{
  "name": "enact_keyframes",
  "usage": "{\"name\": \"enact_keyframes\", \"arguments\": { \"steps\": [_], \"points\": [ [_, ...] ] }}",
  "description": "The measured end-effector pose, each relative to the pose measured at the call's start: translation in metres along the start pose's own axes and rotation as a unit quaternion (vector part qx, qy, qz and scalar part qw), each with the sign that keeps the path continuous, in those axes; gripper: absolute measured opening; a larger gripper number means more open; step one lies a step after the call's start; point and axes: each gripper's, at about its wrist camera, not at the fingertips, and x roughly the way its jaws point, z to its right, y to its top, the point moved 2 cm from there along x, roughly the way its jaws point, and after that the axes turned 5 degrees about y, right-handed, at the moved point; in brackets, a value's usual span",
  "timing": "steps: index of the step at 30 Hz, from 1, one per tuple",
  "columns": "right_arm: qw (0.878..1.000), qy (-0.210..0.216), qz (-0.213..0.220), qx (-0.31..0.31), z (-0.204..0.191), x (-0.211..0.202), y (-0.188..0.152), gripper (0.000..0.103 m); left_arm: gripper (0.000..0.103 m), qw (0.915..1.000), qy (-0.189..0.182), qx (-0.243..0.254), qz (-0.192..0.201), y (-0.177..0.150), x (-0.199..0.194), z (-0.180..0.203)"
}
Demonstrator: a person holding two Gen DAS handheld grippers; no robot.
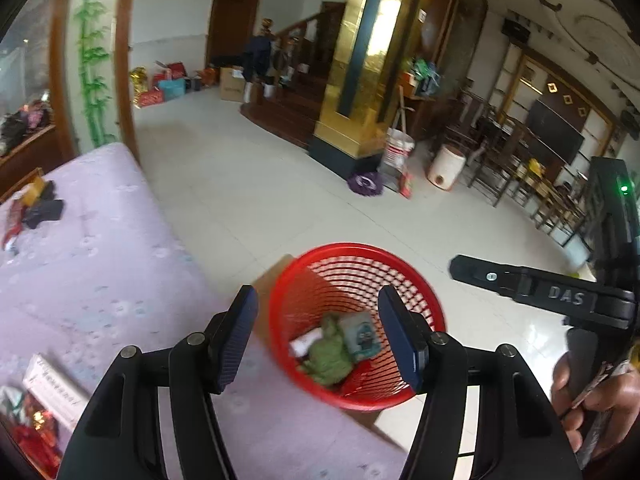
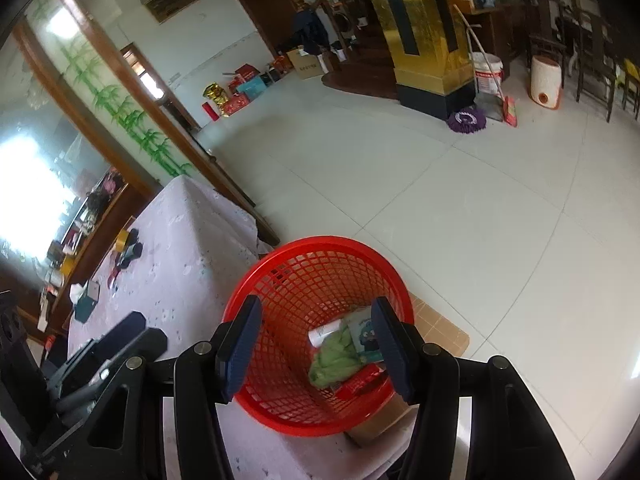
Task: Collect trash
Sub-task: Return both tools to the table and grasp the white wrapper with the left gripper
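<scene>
Both grippers tilt down over the red basket (image 1: 356, 326), low centre of each view. The left gripper (image 1: 320, 334) and the right gripper (image 2: 316, 346) have jaws spread wide, gripping nothing. Inside lie a green wad (image 2: 334, 362) (crumpled), a small carton (image 1: 362, 336) and a red packet (image 2: 358, 384).

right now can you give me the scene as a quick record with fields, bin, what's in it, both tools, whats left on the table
bin: red mesh basket on a cardboard box, beside the table
contents: green crumpled item, small picture card, white tube, red packet
left tool: open, empty, above the basket
right tool: open, empty, above the basket
table: lilac cloth; dark and red items at the far end
</scene>
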Motion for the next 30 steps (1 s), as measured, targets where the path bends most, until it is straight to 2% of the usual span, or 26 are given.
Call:
{"name": "enact_keyframes", "arguments": {
  "steps": [6,12,16,25,27,30],
  "points": [
    [0.998,0.021,-0.001,-0.051,-0.042,-0.013,-0.016,0.062,0.061,0.9989,0.040,-0.016,0.016,-0.016,-0.036,-0.036],
    [0.991,0.063,-0.023,-0.120,-0.110,-0.012,-0.046,0.062,0.062,0.9961,0.073,-0.045,0.023,-0.044,-0.079,-0.081],
    [0.981,0.092,-0.054,-0.160,-0.156,0.000,-0.074,0.062,0.062,0.9919,0.103,-0.067,0.033,-0.067,-0.108,-0.112],
    [0.962,0.126,-0.088,-0.224,-0.216,0.015,-0.118,0.063,0.064,0.9806,0.152,-0.116,0.043,-0.115,-0.165,-0.168],
    [0.956,0.137,-0.100,-0.241,-0.231,0.019,-0.130,0.068,0.065,0.9774,0.165,-0.126,0.041,-0.127,-0.175,-0.181],
    [0.948,0.147,-0.111,-0.261,-0.249,0.023,-0.143,0.070,0.066,0.9722,0.190,-0.132,0.036,-0.150,-0.194,-0.202]
  ]
}}
